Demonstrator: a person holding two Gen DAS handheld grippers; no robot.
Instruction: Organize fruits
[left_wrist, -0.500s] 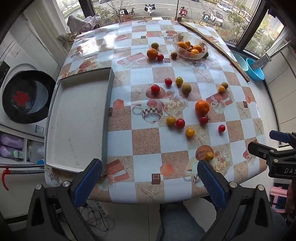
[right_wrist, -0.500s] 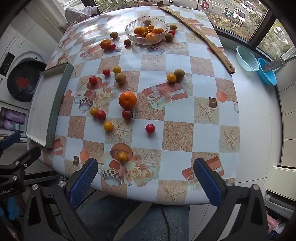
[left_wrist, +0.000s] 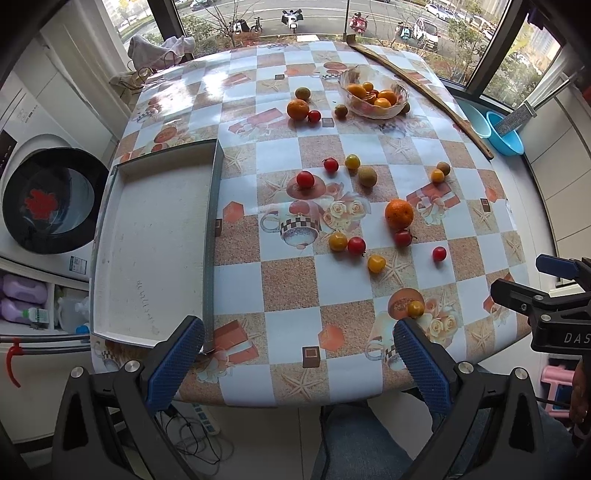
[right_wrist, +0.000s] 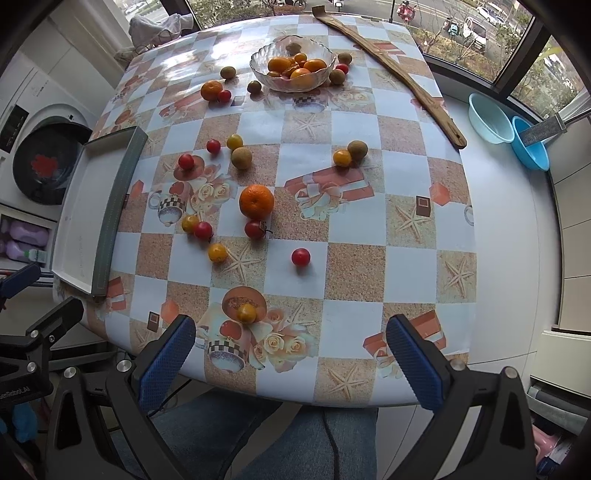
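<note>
Several small red and yellow tomatoes, brown fruits and two oranges lie scattered on the patterned table. An orange (left_wrist: 399, 213) (right_wrist: 256, 201) sits mid-table. A yellow tomato (left_wrist: 416, 308) (right_wrist: 246, 313) lies nearest the front edge. A glass bowl (left_wrist: 373, 92) (right_wrist: 292, 62) with oranges stands at the back. A white tray (left_wrist: 147, 243) (right_wrist: 85, 206) lies empty at the left. My left gripper (left_wrist: 295, 354) is open and empty over the front edge. My right gripper (right_wrist: 291, 350) is open and empty over the front edge.
A long wooden stick (right_wrist: 391, 70) lies along the back right of the table. Two blue basins (right_wrist: 509, 129) sit on the sill to the right. A washing machine (left_wrist: 48, 192) stands left of the table. My legs show below the table edge.
Both grippers have moved slightly forward toward the table; the fruits have not moved.
</note>
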